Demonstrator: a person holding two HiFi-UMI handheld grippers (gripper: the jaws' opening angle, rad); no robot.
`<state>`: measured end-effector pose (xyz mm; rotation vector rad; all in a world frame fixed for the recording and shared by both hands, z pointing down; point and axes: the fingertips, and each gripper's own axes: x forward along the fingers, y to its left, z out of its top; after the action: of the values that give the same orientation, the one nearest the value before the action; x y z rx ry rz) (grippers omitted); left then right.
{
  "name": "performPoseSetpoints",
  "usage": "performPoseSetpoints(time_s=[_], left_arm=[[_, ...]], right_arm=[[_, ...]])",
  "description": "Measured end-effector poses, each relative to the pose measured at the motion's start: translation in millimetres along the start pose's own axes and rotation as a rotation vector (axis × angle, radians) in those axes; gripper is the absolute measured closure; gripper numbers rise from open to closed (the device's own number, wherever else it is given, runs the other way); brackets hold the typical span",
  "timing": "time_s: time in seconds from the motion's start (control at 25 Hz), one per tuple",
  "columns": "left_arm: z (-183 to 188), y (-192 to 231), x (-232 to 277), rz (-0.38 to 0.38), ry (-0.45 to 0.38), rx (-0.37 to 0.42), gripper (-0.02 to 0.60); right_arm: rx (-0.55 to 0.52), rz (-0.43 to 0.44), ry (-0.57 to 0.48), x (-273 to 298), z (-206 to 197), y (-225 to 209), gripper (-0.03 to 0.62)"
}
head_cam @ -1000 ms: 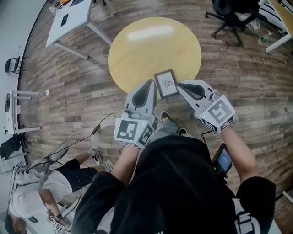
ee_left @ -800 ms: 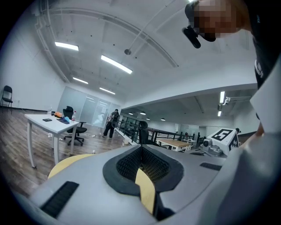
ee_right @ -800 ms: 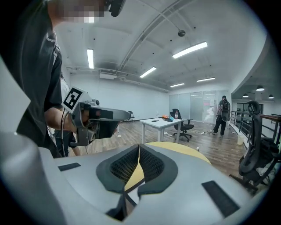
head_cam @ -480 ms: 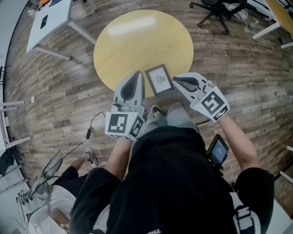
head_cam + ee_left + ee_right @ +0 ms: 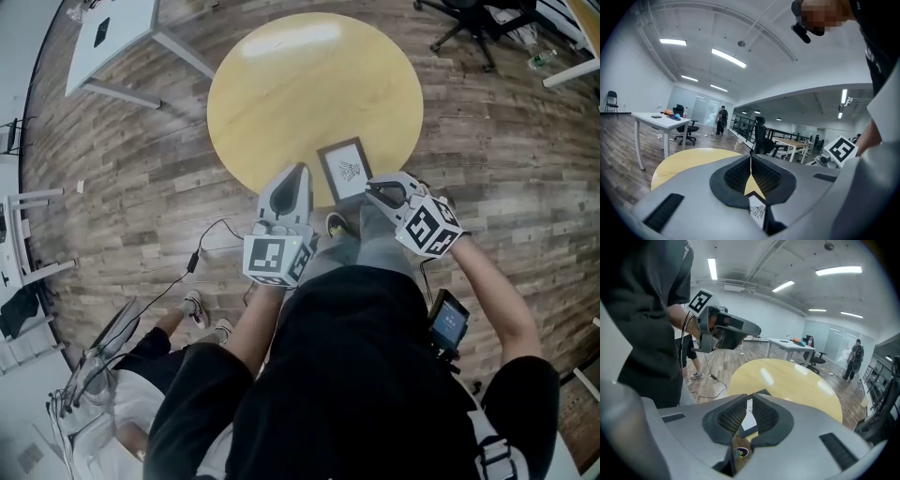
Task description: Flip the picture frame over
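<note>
The picture frame, dark-edged with a white mat and a small drawing, lies face up near the front edge of the round yellow table. My left gripper is shut and empty, just left of the frame; its tips meet in the left gripper view, with the frame showing below them. My right gripper is shut with nothing in it, at the frame's near right corner. In the right gripper view the frame shows through the thin slit between the jaws.
A white desk stands at the back left and an office chair at the back right. A cable runs over the wood floor. Another person sits on the floor at lower left.
Both grippers have come down toward the table's front edge. The right one has tipped further downward and drawn close to the frame's corner. The frame lies where it did.
</note>
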<state>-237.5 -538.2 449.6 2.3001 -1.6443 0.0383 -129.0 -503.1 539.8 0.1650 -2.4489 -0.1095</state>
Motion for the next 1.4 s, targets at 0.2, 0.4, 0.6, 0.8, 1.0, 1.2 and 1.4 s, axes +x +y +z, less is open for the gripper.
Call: performPoseSetpoints(time_s=[0.2, 0.4, 0.6, 0.8, 1.0, 1.2, 1.4], left_arm=[[-33.8, 14.8, 1.5, 0.036, 0.064, -0.015, 0.558], [-61.9, 22.0, 1.5, 0.035, 0.115, -0.028, 0.558], [-78.3, 26.7, 0.0, 0.029, 0.136, -0.044, 0.558], [-85.5, 33.8, -2.1, 0.039, 0.148, -0.039, 0.558], [-83.4, 39.2, -9.4, 0.056, 0.142, -0.029, 0.558], [-84.3, 41.2, -13.5, 0.061, 0.143, -0.035, 0.558], [-80.8, 44.8, -15.1, 0.073, 0.136, -0.046, 0.558]], right_arm=[[-0.056, 0.141, 0.064, 51.2, -22.8, 34.6, 0.569], [-0.164, 0.168, 0.134, 80.2, -40.5, 50.3, 0.555], [-0.243, 0.174, 0.206, 99.8, -56.6, 60.4, 0.428], [-0.481, 0.057, 0.256, 116.9, -69.6, 58.5, 0.402], [-0.627, -0.017, 0.317, 127.6, -76.1, 54.8, 0.402], [-0.603, 0.002, 0.327, 124.1, -73.8, 60.9, 0.429], [-0.531, 0.028, 0.279, 114.4, -46.3, 56.9, 0.465]])
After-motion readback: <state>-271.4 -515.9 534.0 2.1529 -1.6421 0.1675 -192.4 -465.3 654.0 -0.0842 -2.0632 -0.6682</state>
